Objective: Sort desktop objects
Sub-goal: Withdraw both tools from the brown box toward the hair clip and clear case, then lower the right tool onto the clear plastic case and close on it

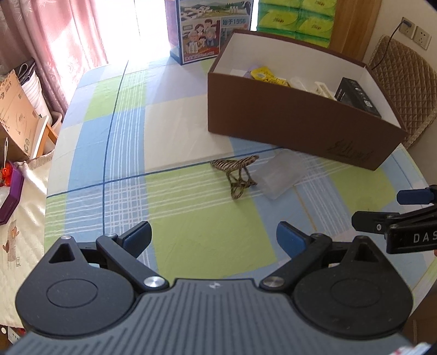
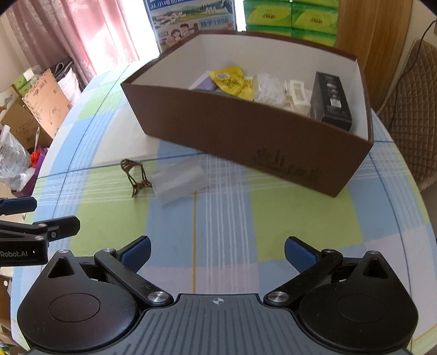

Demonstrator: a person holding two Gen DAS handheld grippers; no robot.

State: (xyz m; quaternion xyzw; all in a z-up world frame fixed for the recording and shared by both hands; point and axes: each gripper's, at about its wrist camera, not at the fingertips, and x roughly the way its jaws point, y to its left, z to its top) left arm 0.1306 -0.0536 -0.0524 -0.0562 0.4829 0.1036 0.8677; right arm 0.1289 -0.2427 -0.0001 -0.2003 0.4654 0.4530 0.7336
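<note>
Two things left on the table afaict: a brown-and-cream striped open-frame hair claw clip [image 1: 237,174] and a clear, floppy plastic packet [image 1: 281,174]. They lie touching or v. nearly so, clip to the left of the packet, both just in front of the near wall of the big brown cardboard box with white inside [image 1: 297,128]. In the right wrist view the clip [image 2: 135,176] sits at the packet's [image 2: 180,180] left end, same story.

Box already holds a fair bit: yellow printed sachets [image 2: 232,80], a lilac flat item [image 2: 206,83], a bag of clear crinkly stuff [image 2: 267,88], a cream plastic frame-like piece [image 2: 296,94] and a tall black printed carton [image 2: 331,102] at the right end. So I'd say most of the sort is done, w/ clip + packet still to go in.

My left gripper [image 1: 214,237] is spread wide, nothing btwn the blue pads, hovering low over the green-blue-white checked tablecloth [image 1: 131,142], well short of the clip. My right gripper [image 2: 217,252] is likewise wide apart and empty, near the table's front, the packet ahead of it. The two tools are side by side, each showing at the other's view edge.

Beyond the box: an illustrated blue-edged carton [image 1: 202,32], green tissue packs [image 1: 297,19], pink curtain [image 1: 60,41], quilted brown chair back [image 1: 401,82]
</note>
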